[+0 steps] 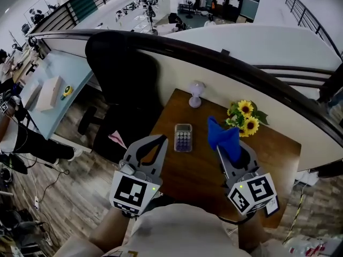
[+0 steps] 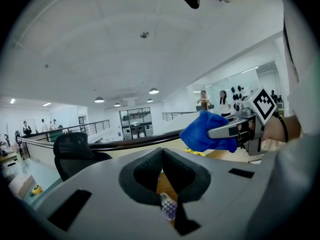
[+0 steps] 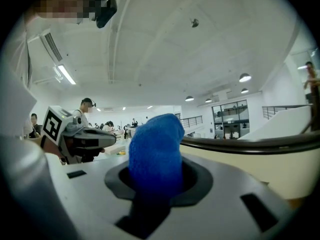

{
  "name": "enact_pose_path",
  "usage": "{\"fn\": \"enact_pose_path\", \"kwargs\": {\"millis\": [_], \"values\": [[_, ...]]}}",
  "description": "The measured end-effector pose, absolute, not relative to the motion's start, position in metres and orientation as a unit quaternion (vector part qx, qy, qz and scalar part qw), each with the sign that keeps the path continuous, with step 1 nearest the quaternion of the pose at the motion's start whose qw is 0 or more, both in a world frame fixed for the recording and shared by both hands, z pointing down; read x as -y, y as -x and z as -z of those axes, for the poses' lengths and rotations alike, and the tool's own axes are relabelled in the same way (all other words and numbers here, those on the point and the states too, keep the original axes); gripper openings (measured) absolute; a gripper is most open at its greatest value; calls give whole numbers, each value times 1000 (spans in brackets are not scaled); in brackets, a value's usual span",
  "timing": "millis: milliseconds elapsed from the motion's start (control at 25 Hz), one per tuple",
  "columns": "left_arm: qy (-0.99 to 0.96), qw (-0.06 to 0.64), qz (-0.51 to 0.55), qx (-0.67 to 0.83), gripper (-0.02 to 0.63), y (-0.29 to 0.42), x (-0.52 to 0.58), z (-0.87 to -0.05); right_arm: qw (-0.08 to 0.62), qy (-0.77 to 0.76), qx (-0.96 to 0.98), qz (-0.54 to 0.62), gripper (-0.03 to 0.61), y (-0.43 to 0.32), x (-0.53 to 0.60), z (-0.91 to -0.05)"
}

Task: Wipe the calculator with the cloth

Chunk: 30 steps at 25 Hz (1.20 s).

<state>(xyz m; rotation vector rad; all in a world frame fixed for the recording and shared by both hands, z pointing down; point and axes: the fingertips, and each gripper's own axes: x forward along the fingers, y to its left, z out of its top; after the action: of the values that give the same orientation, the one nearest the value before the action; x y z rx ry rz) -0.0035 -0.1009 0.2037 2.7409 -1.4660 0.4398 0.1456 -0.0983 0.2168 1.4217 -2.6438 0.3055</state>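
Above the table (image 1: 199,178), the right gripper (image 1: 234,153) points forward, clamping the cloth (image 1: 223,136).

Grey left tongs (image 1: 161,139) and right tongs (image 1: 228,146) carry black-and-white marker cubes (image 1: 131,191) with green lights; pale shirt (image 1: 182,232).

The small grey calculator (image 1: 183,137) is lying flat, keys up; the bunched blue cloth (image 1: 225,139) is sticking up at its 3 o'clock.
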Motion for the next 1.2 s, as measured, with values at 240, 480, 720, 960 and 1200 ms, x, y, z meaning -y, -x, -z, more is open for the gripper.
{"fn": "enact_pose_path", "kwargs": {"millis": [240,480,720,960,1200], "values": [[-880,14,-143,453,6,13,118,-216,79,-478,867,-115,123,-135,110,-231],[-883,41,-157,440,6,18,138,-245,99,-481,861,-135,123,-127,132,-258],[-885,73,-171,426,6,16,159,-283,129,-476,855,-164,123,-117,164,-303],[-884,103,-201,409,6,15,178,-337,156,-472,846,-191,123,-105,193,-352],[-880,139,-232,390,6,14,193,-401,193,-460,840,-213,123,-91,215,-417]]}}
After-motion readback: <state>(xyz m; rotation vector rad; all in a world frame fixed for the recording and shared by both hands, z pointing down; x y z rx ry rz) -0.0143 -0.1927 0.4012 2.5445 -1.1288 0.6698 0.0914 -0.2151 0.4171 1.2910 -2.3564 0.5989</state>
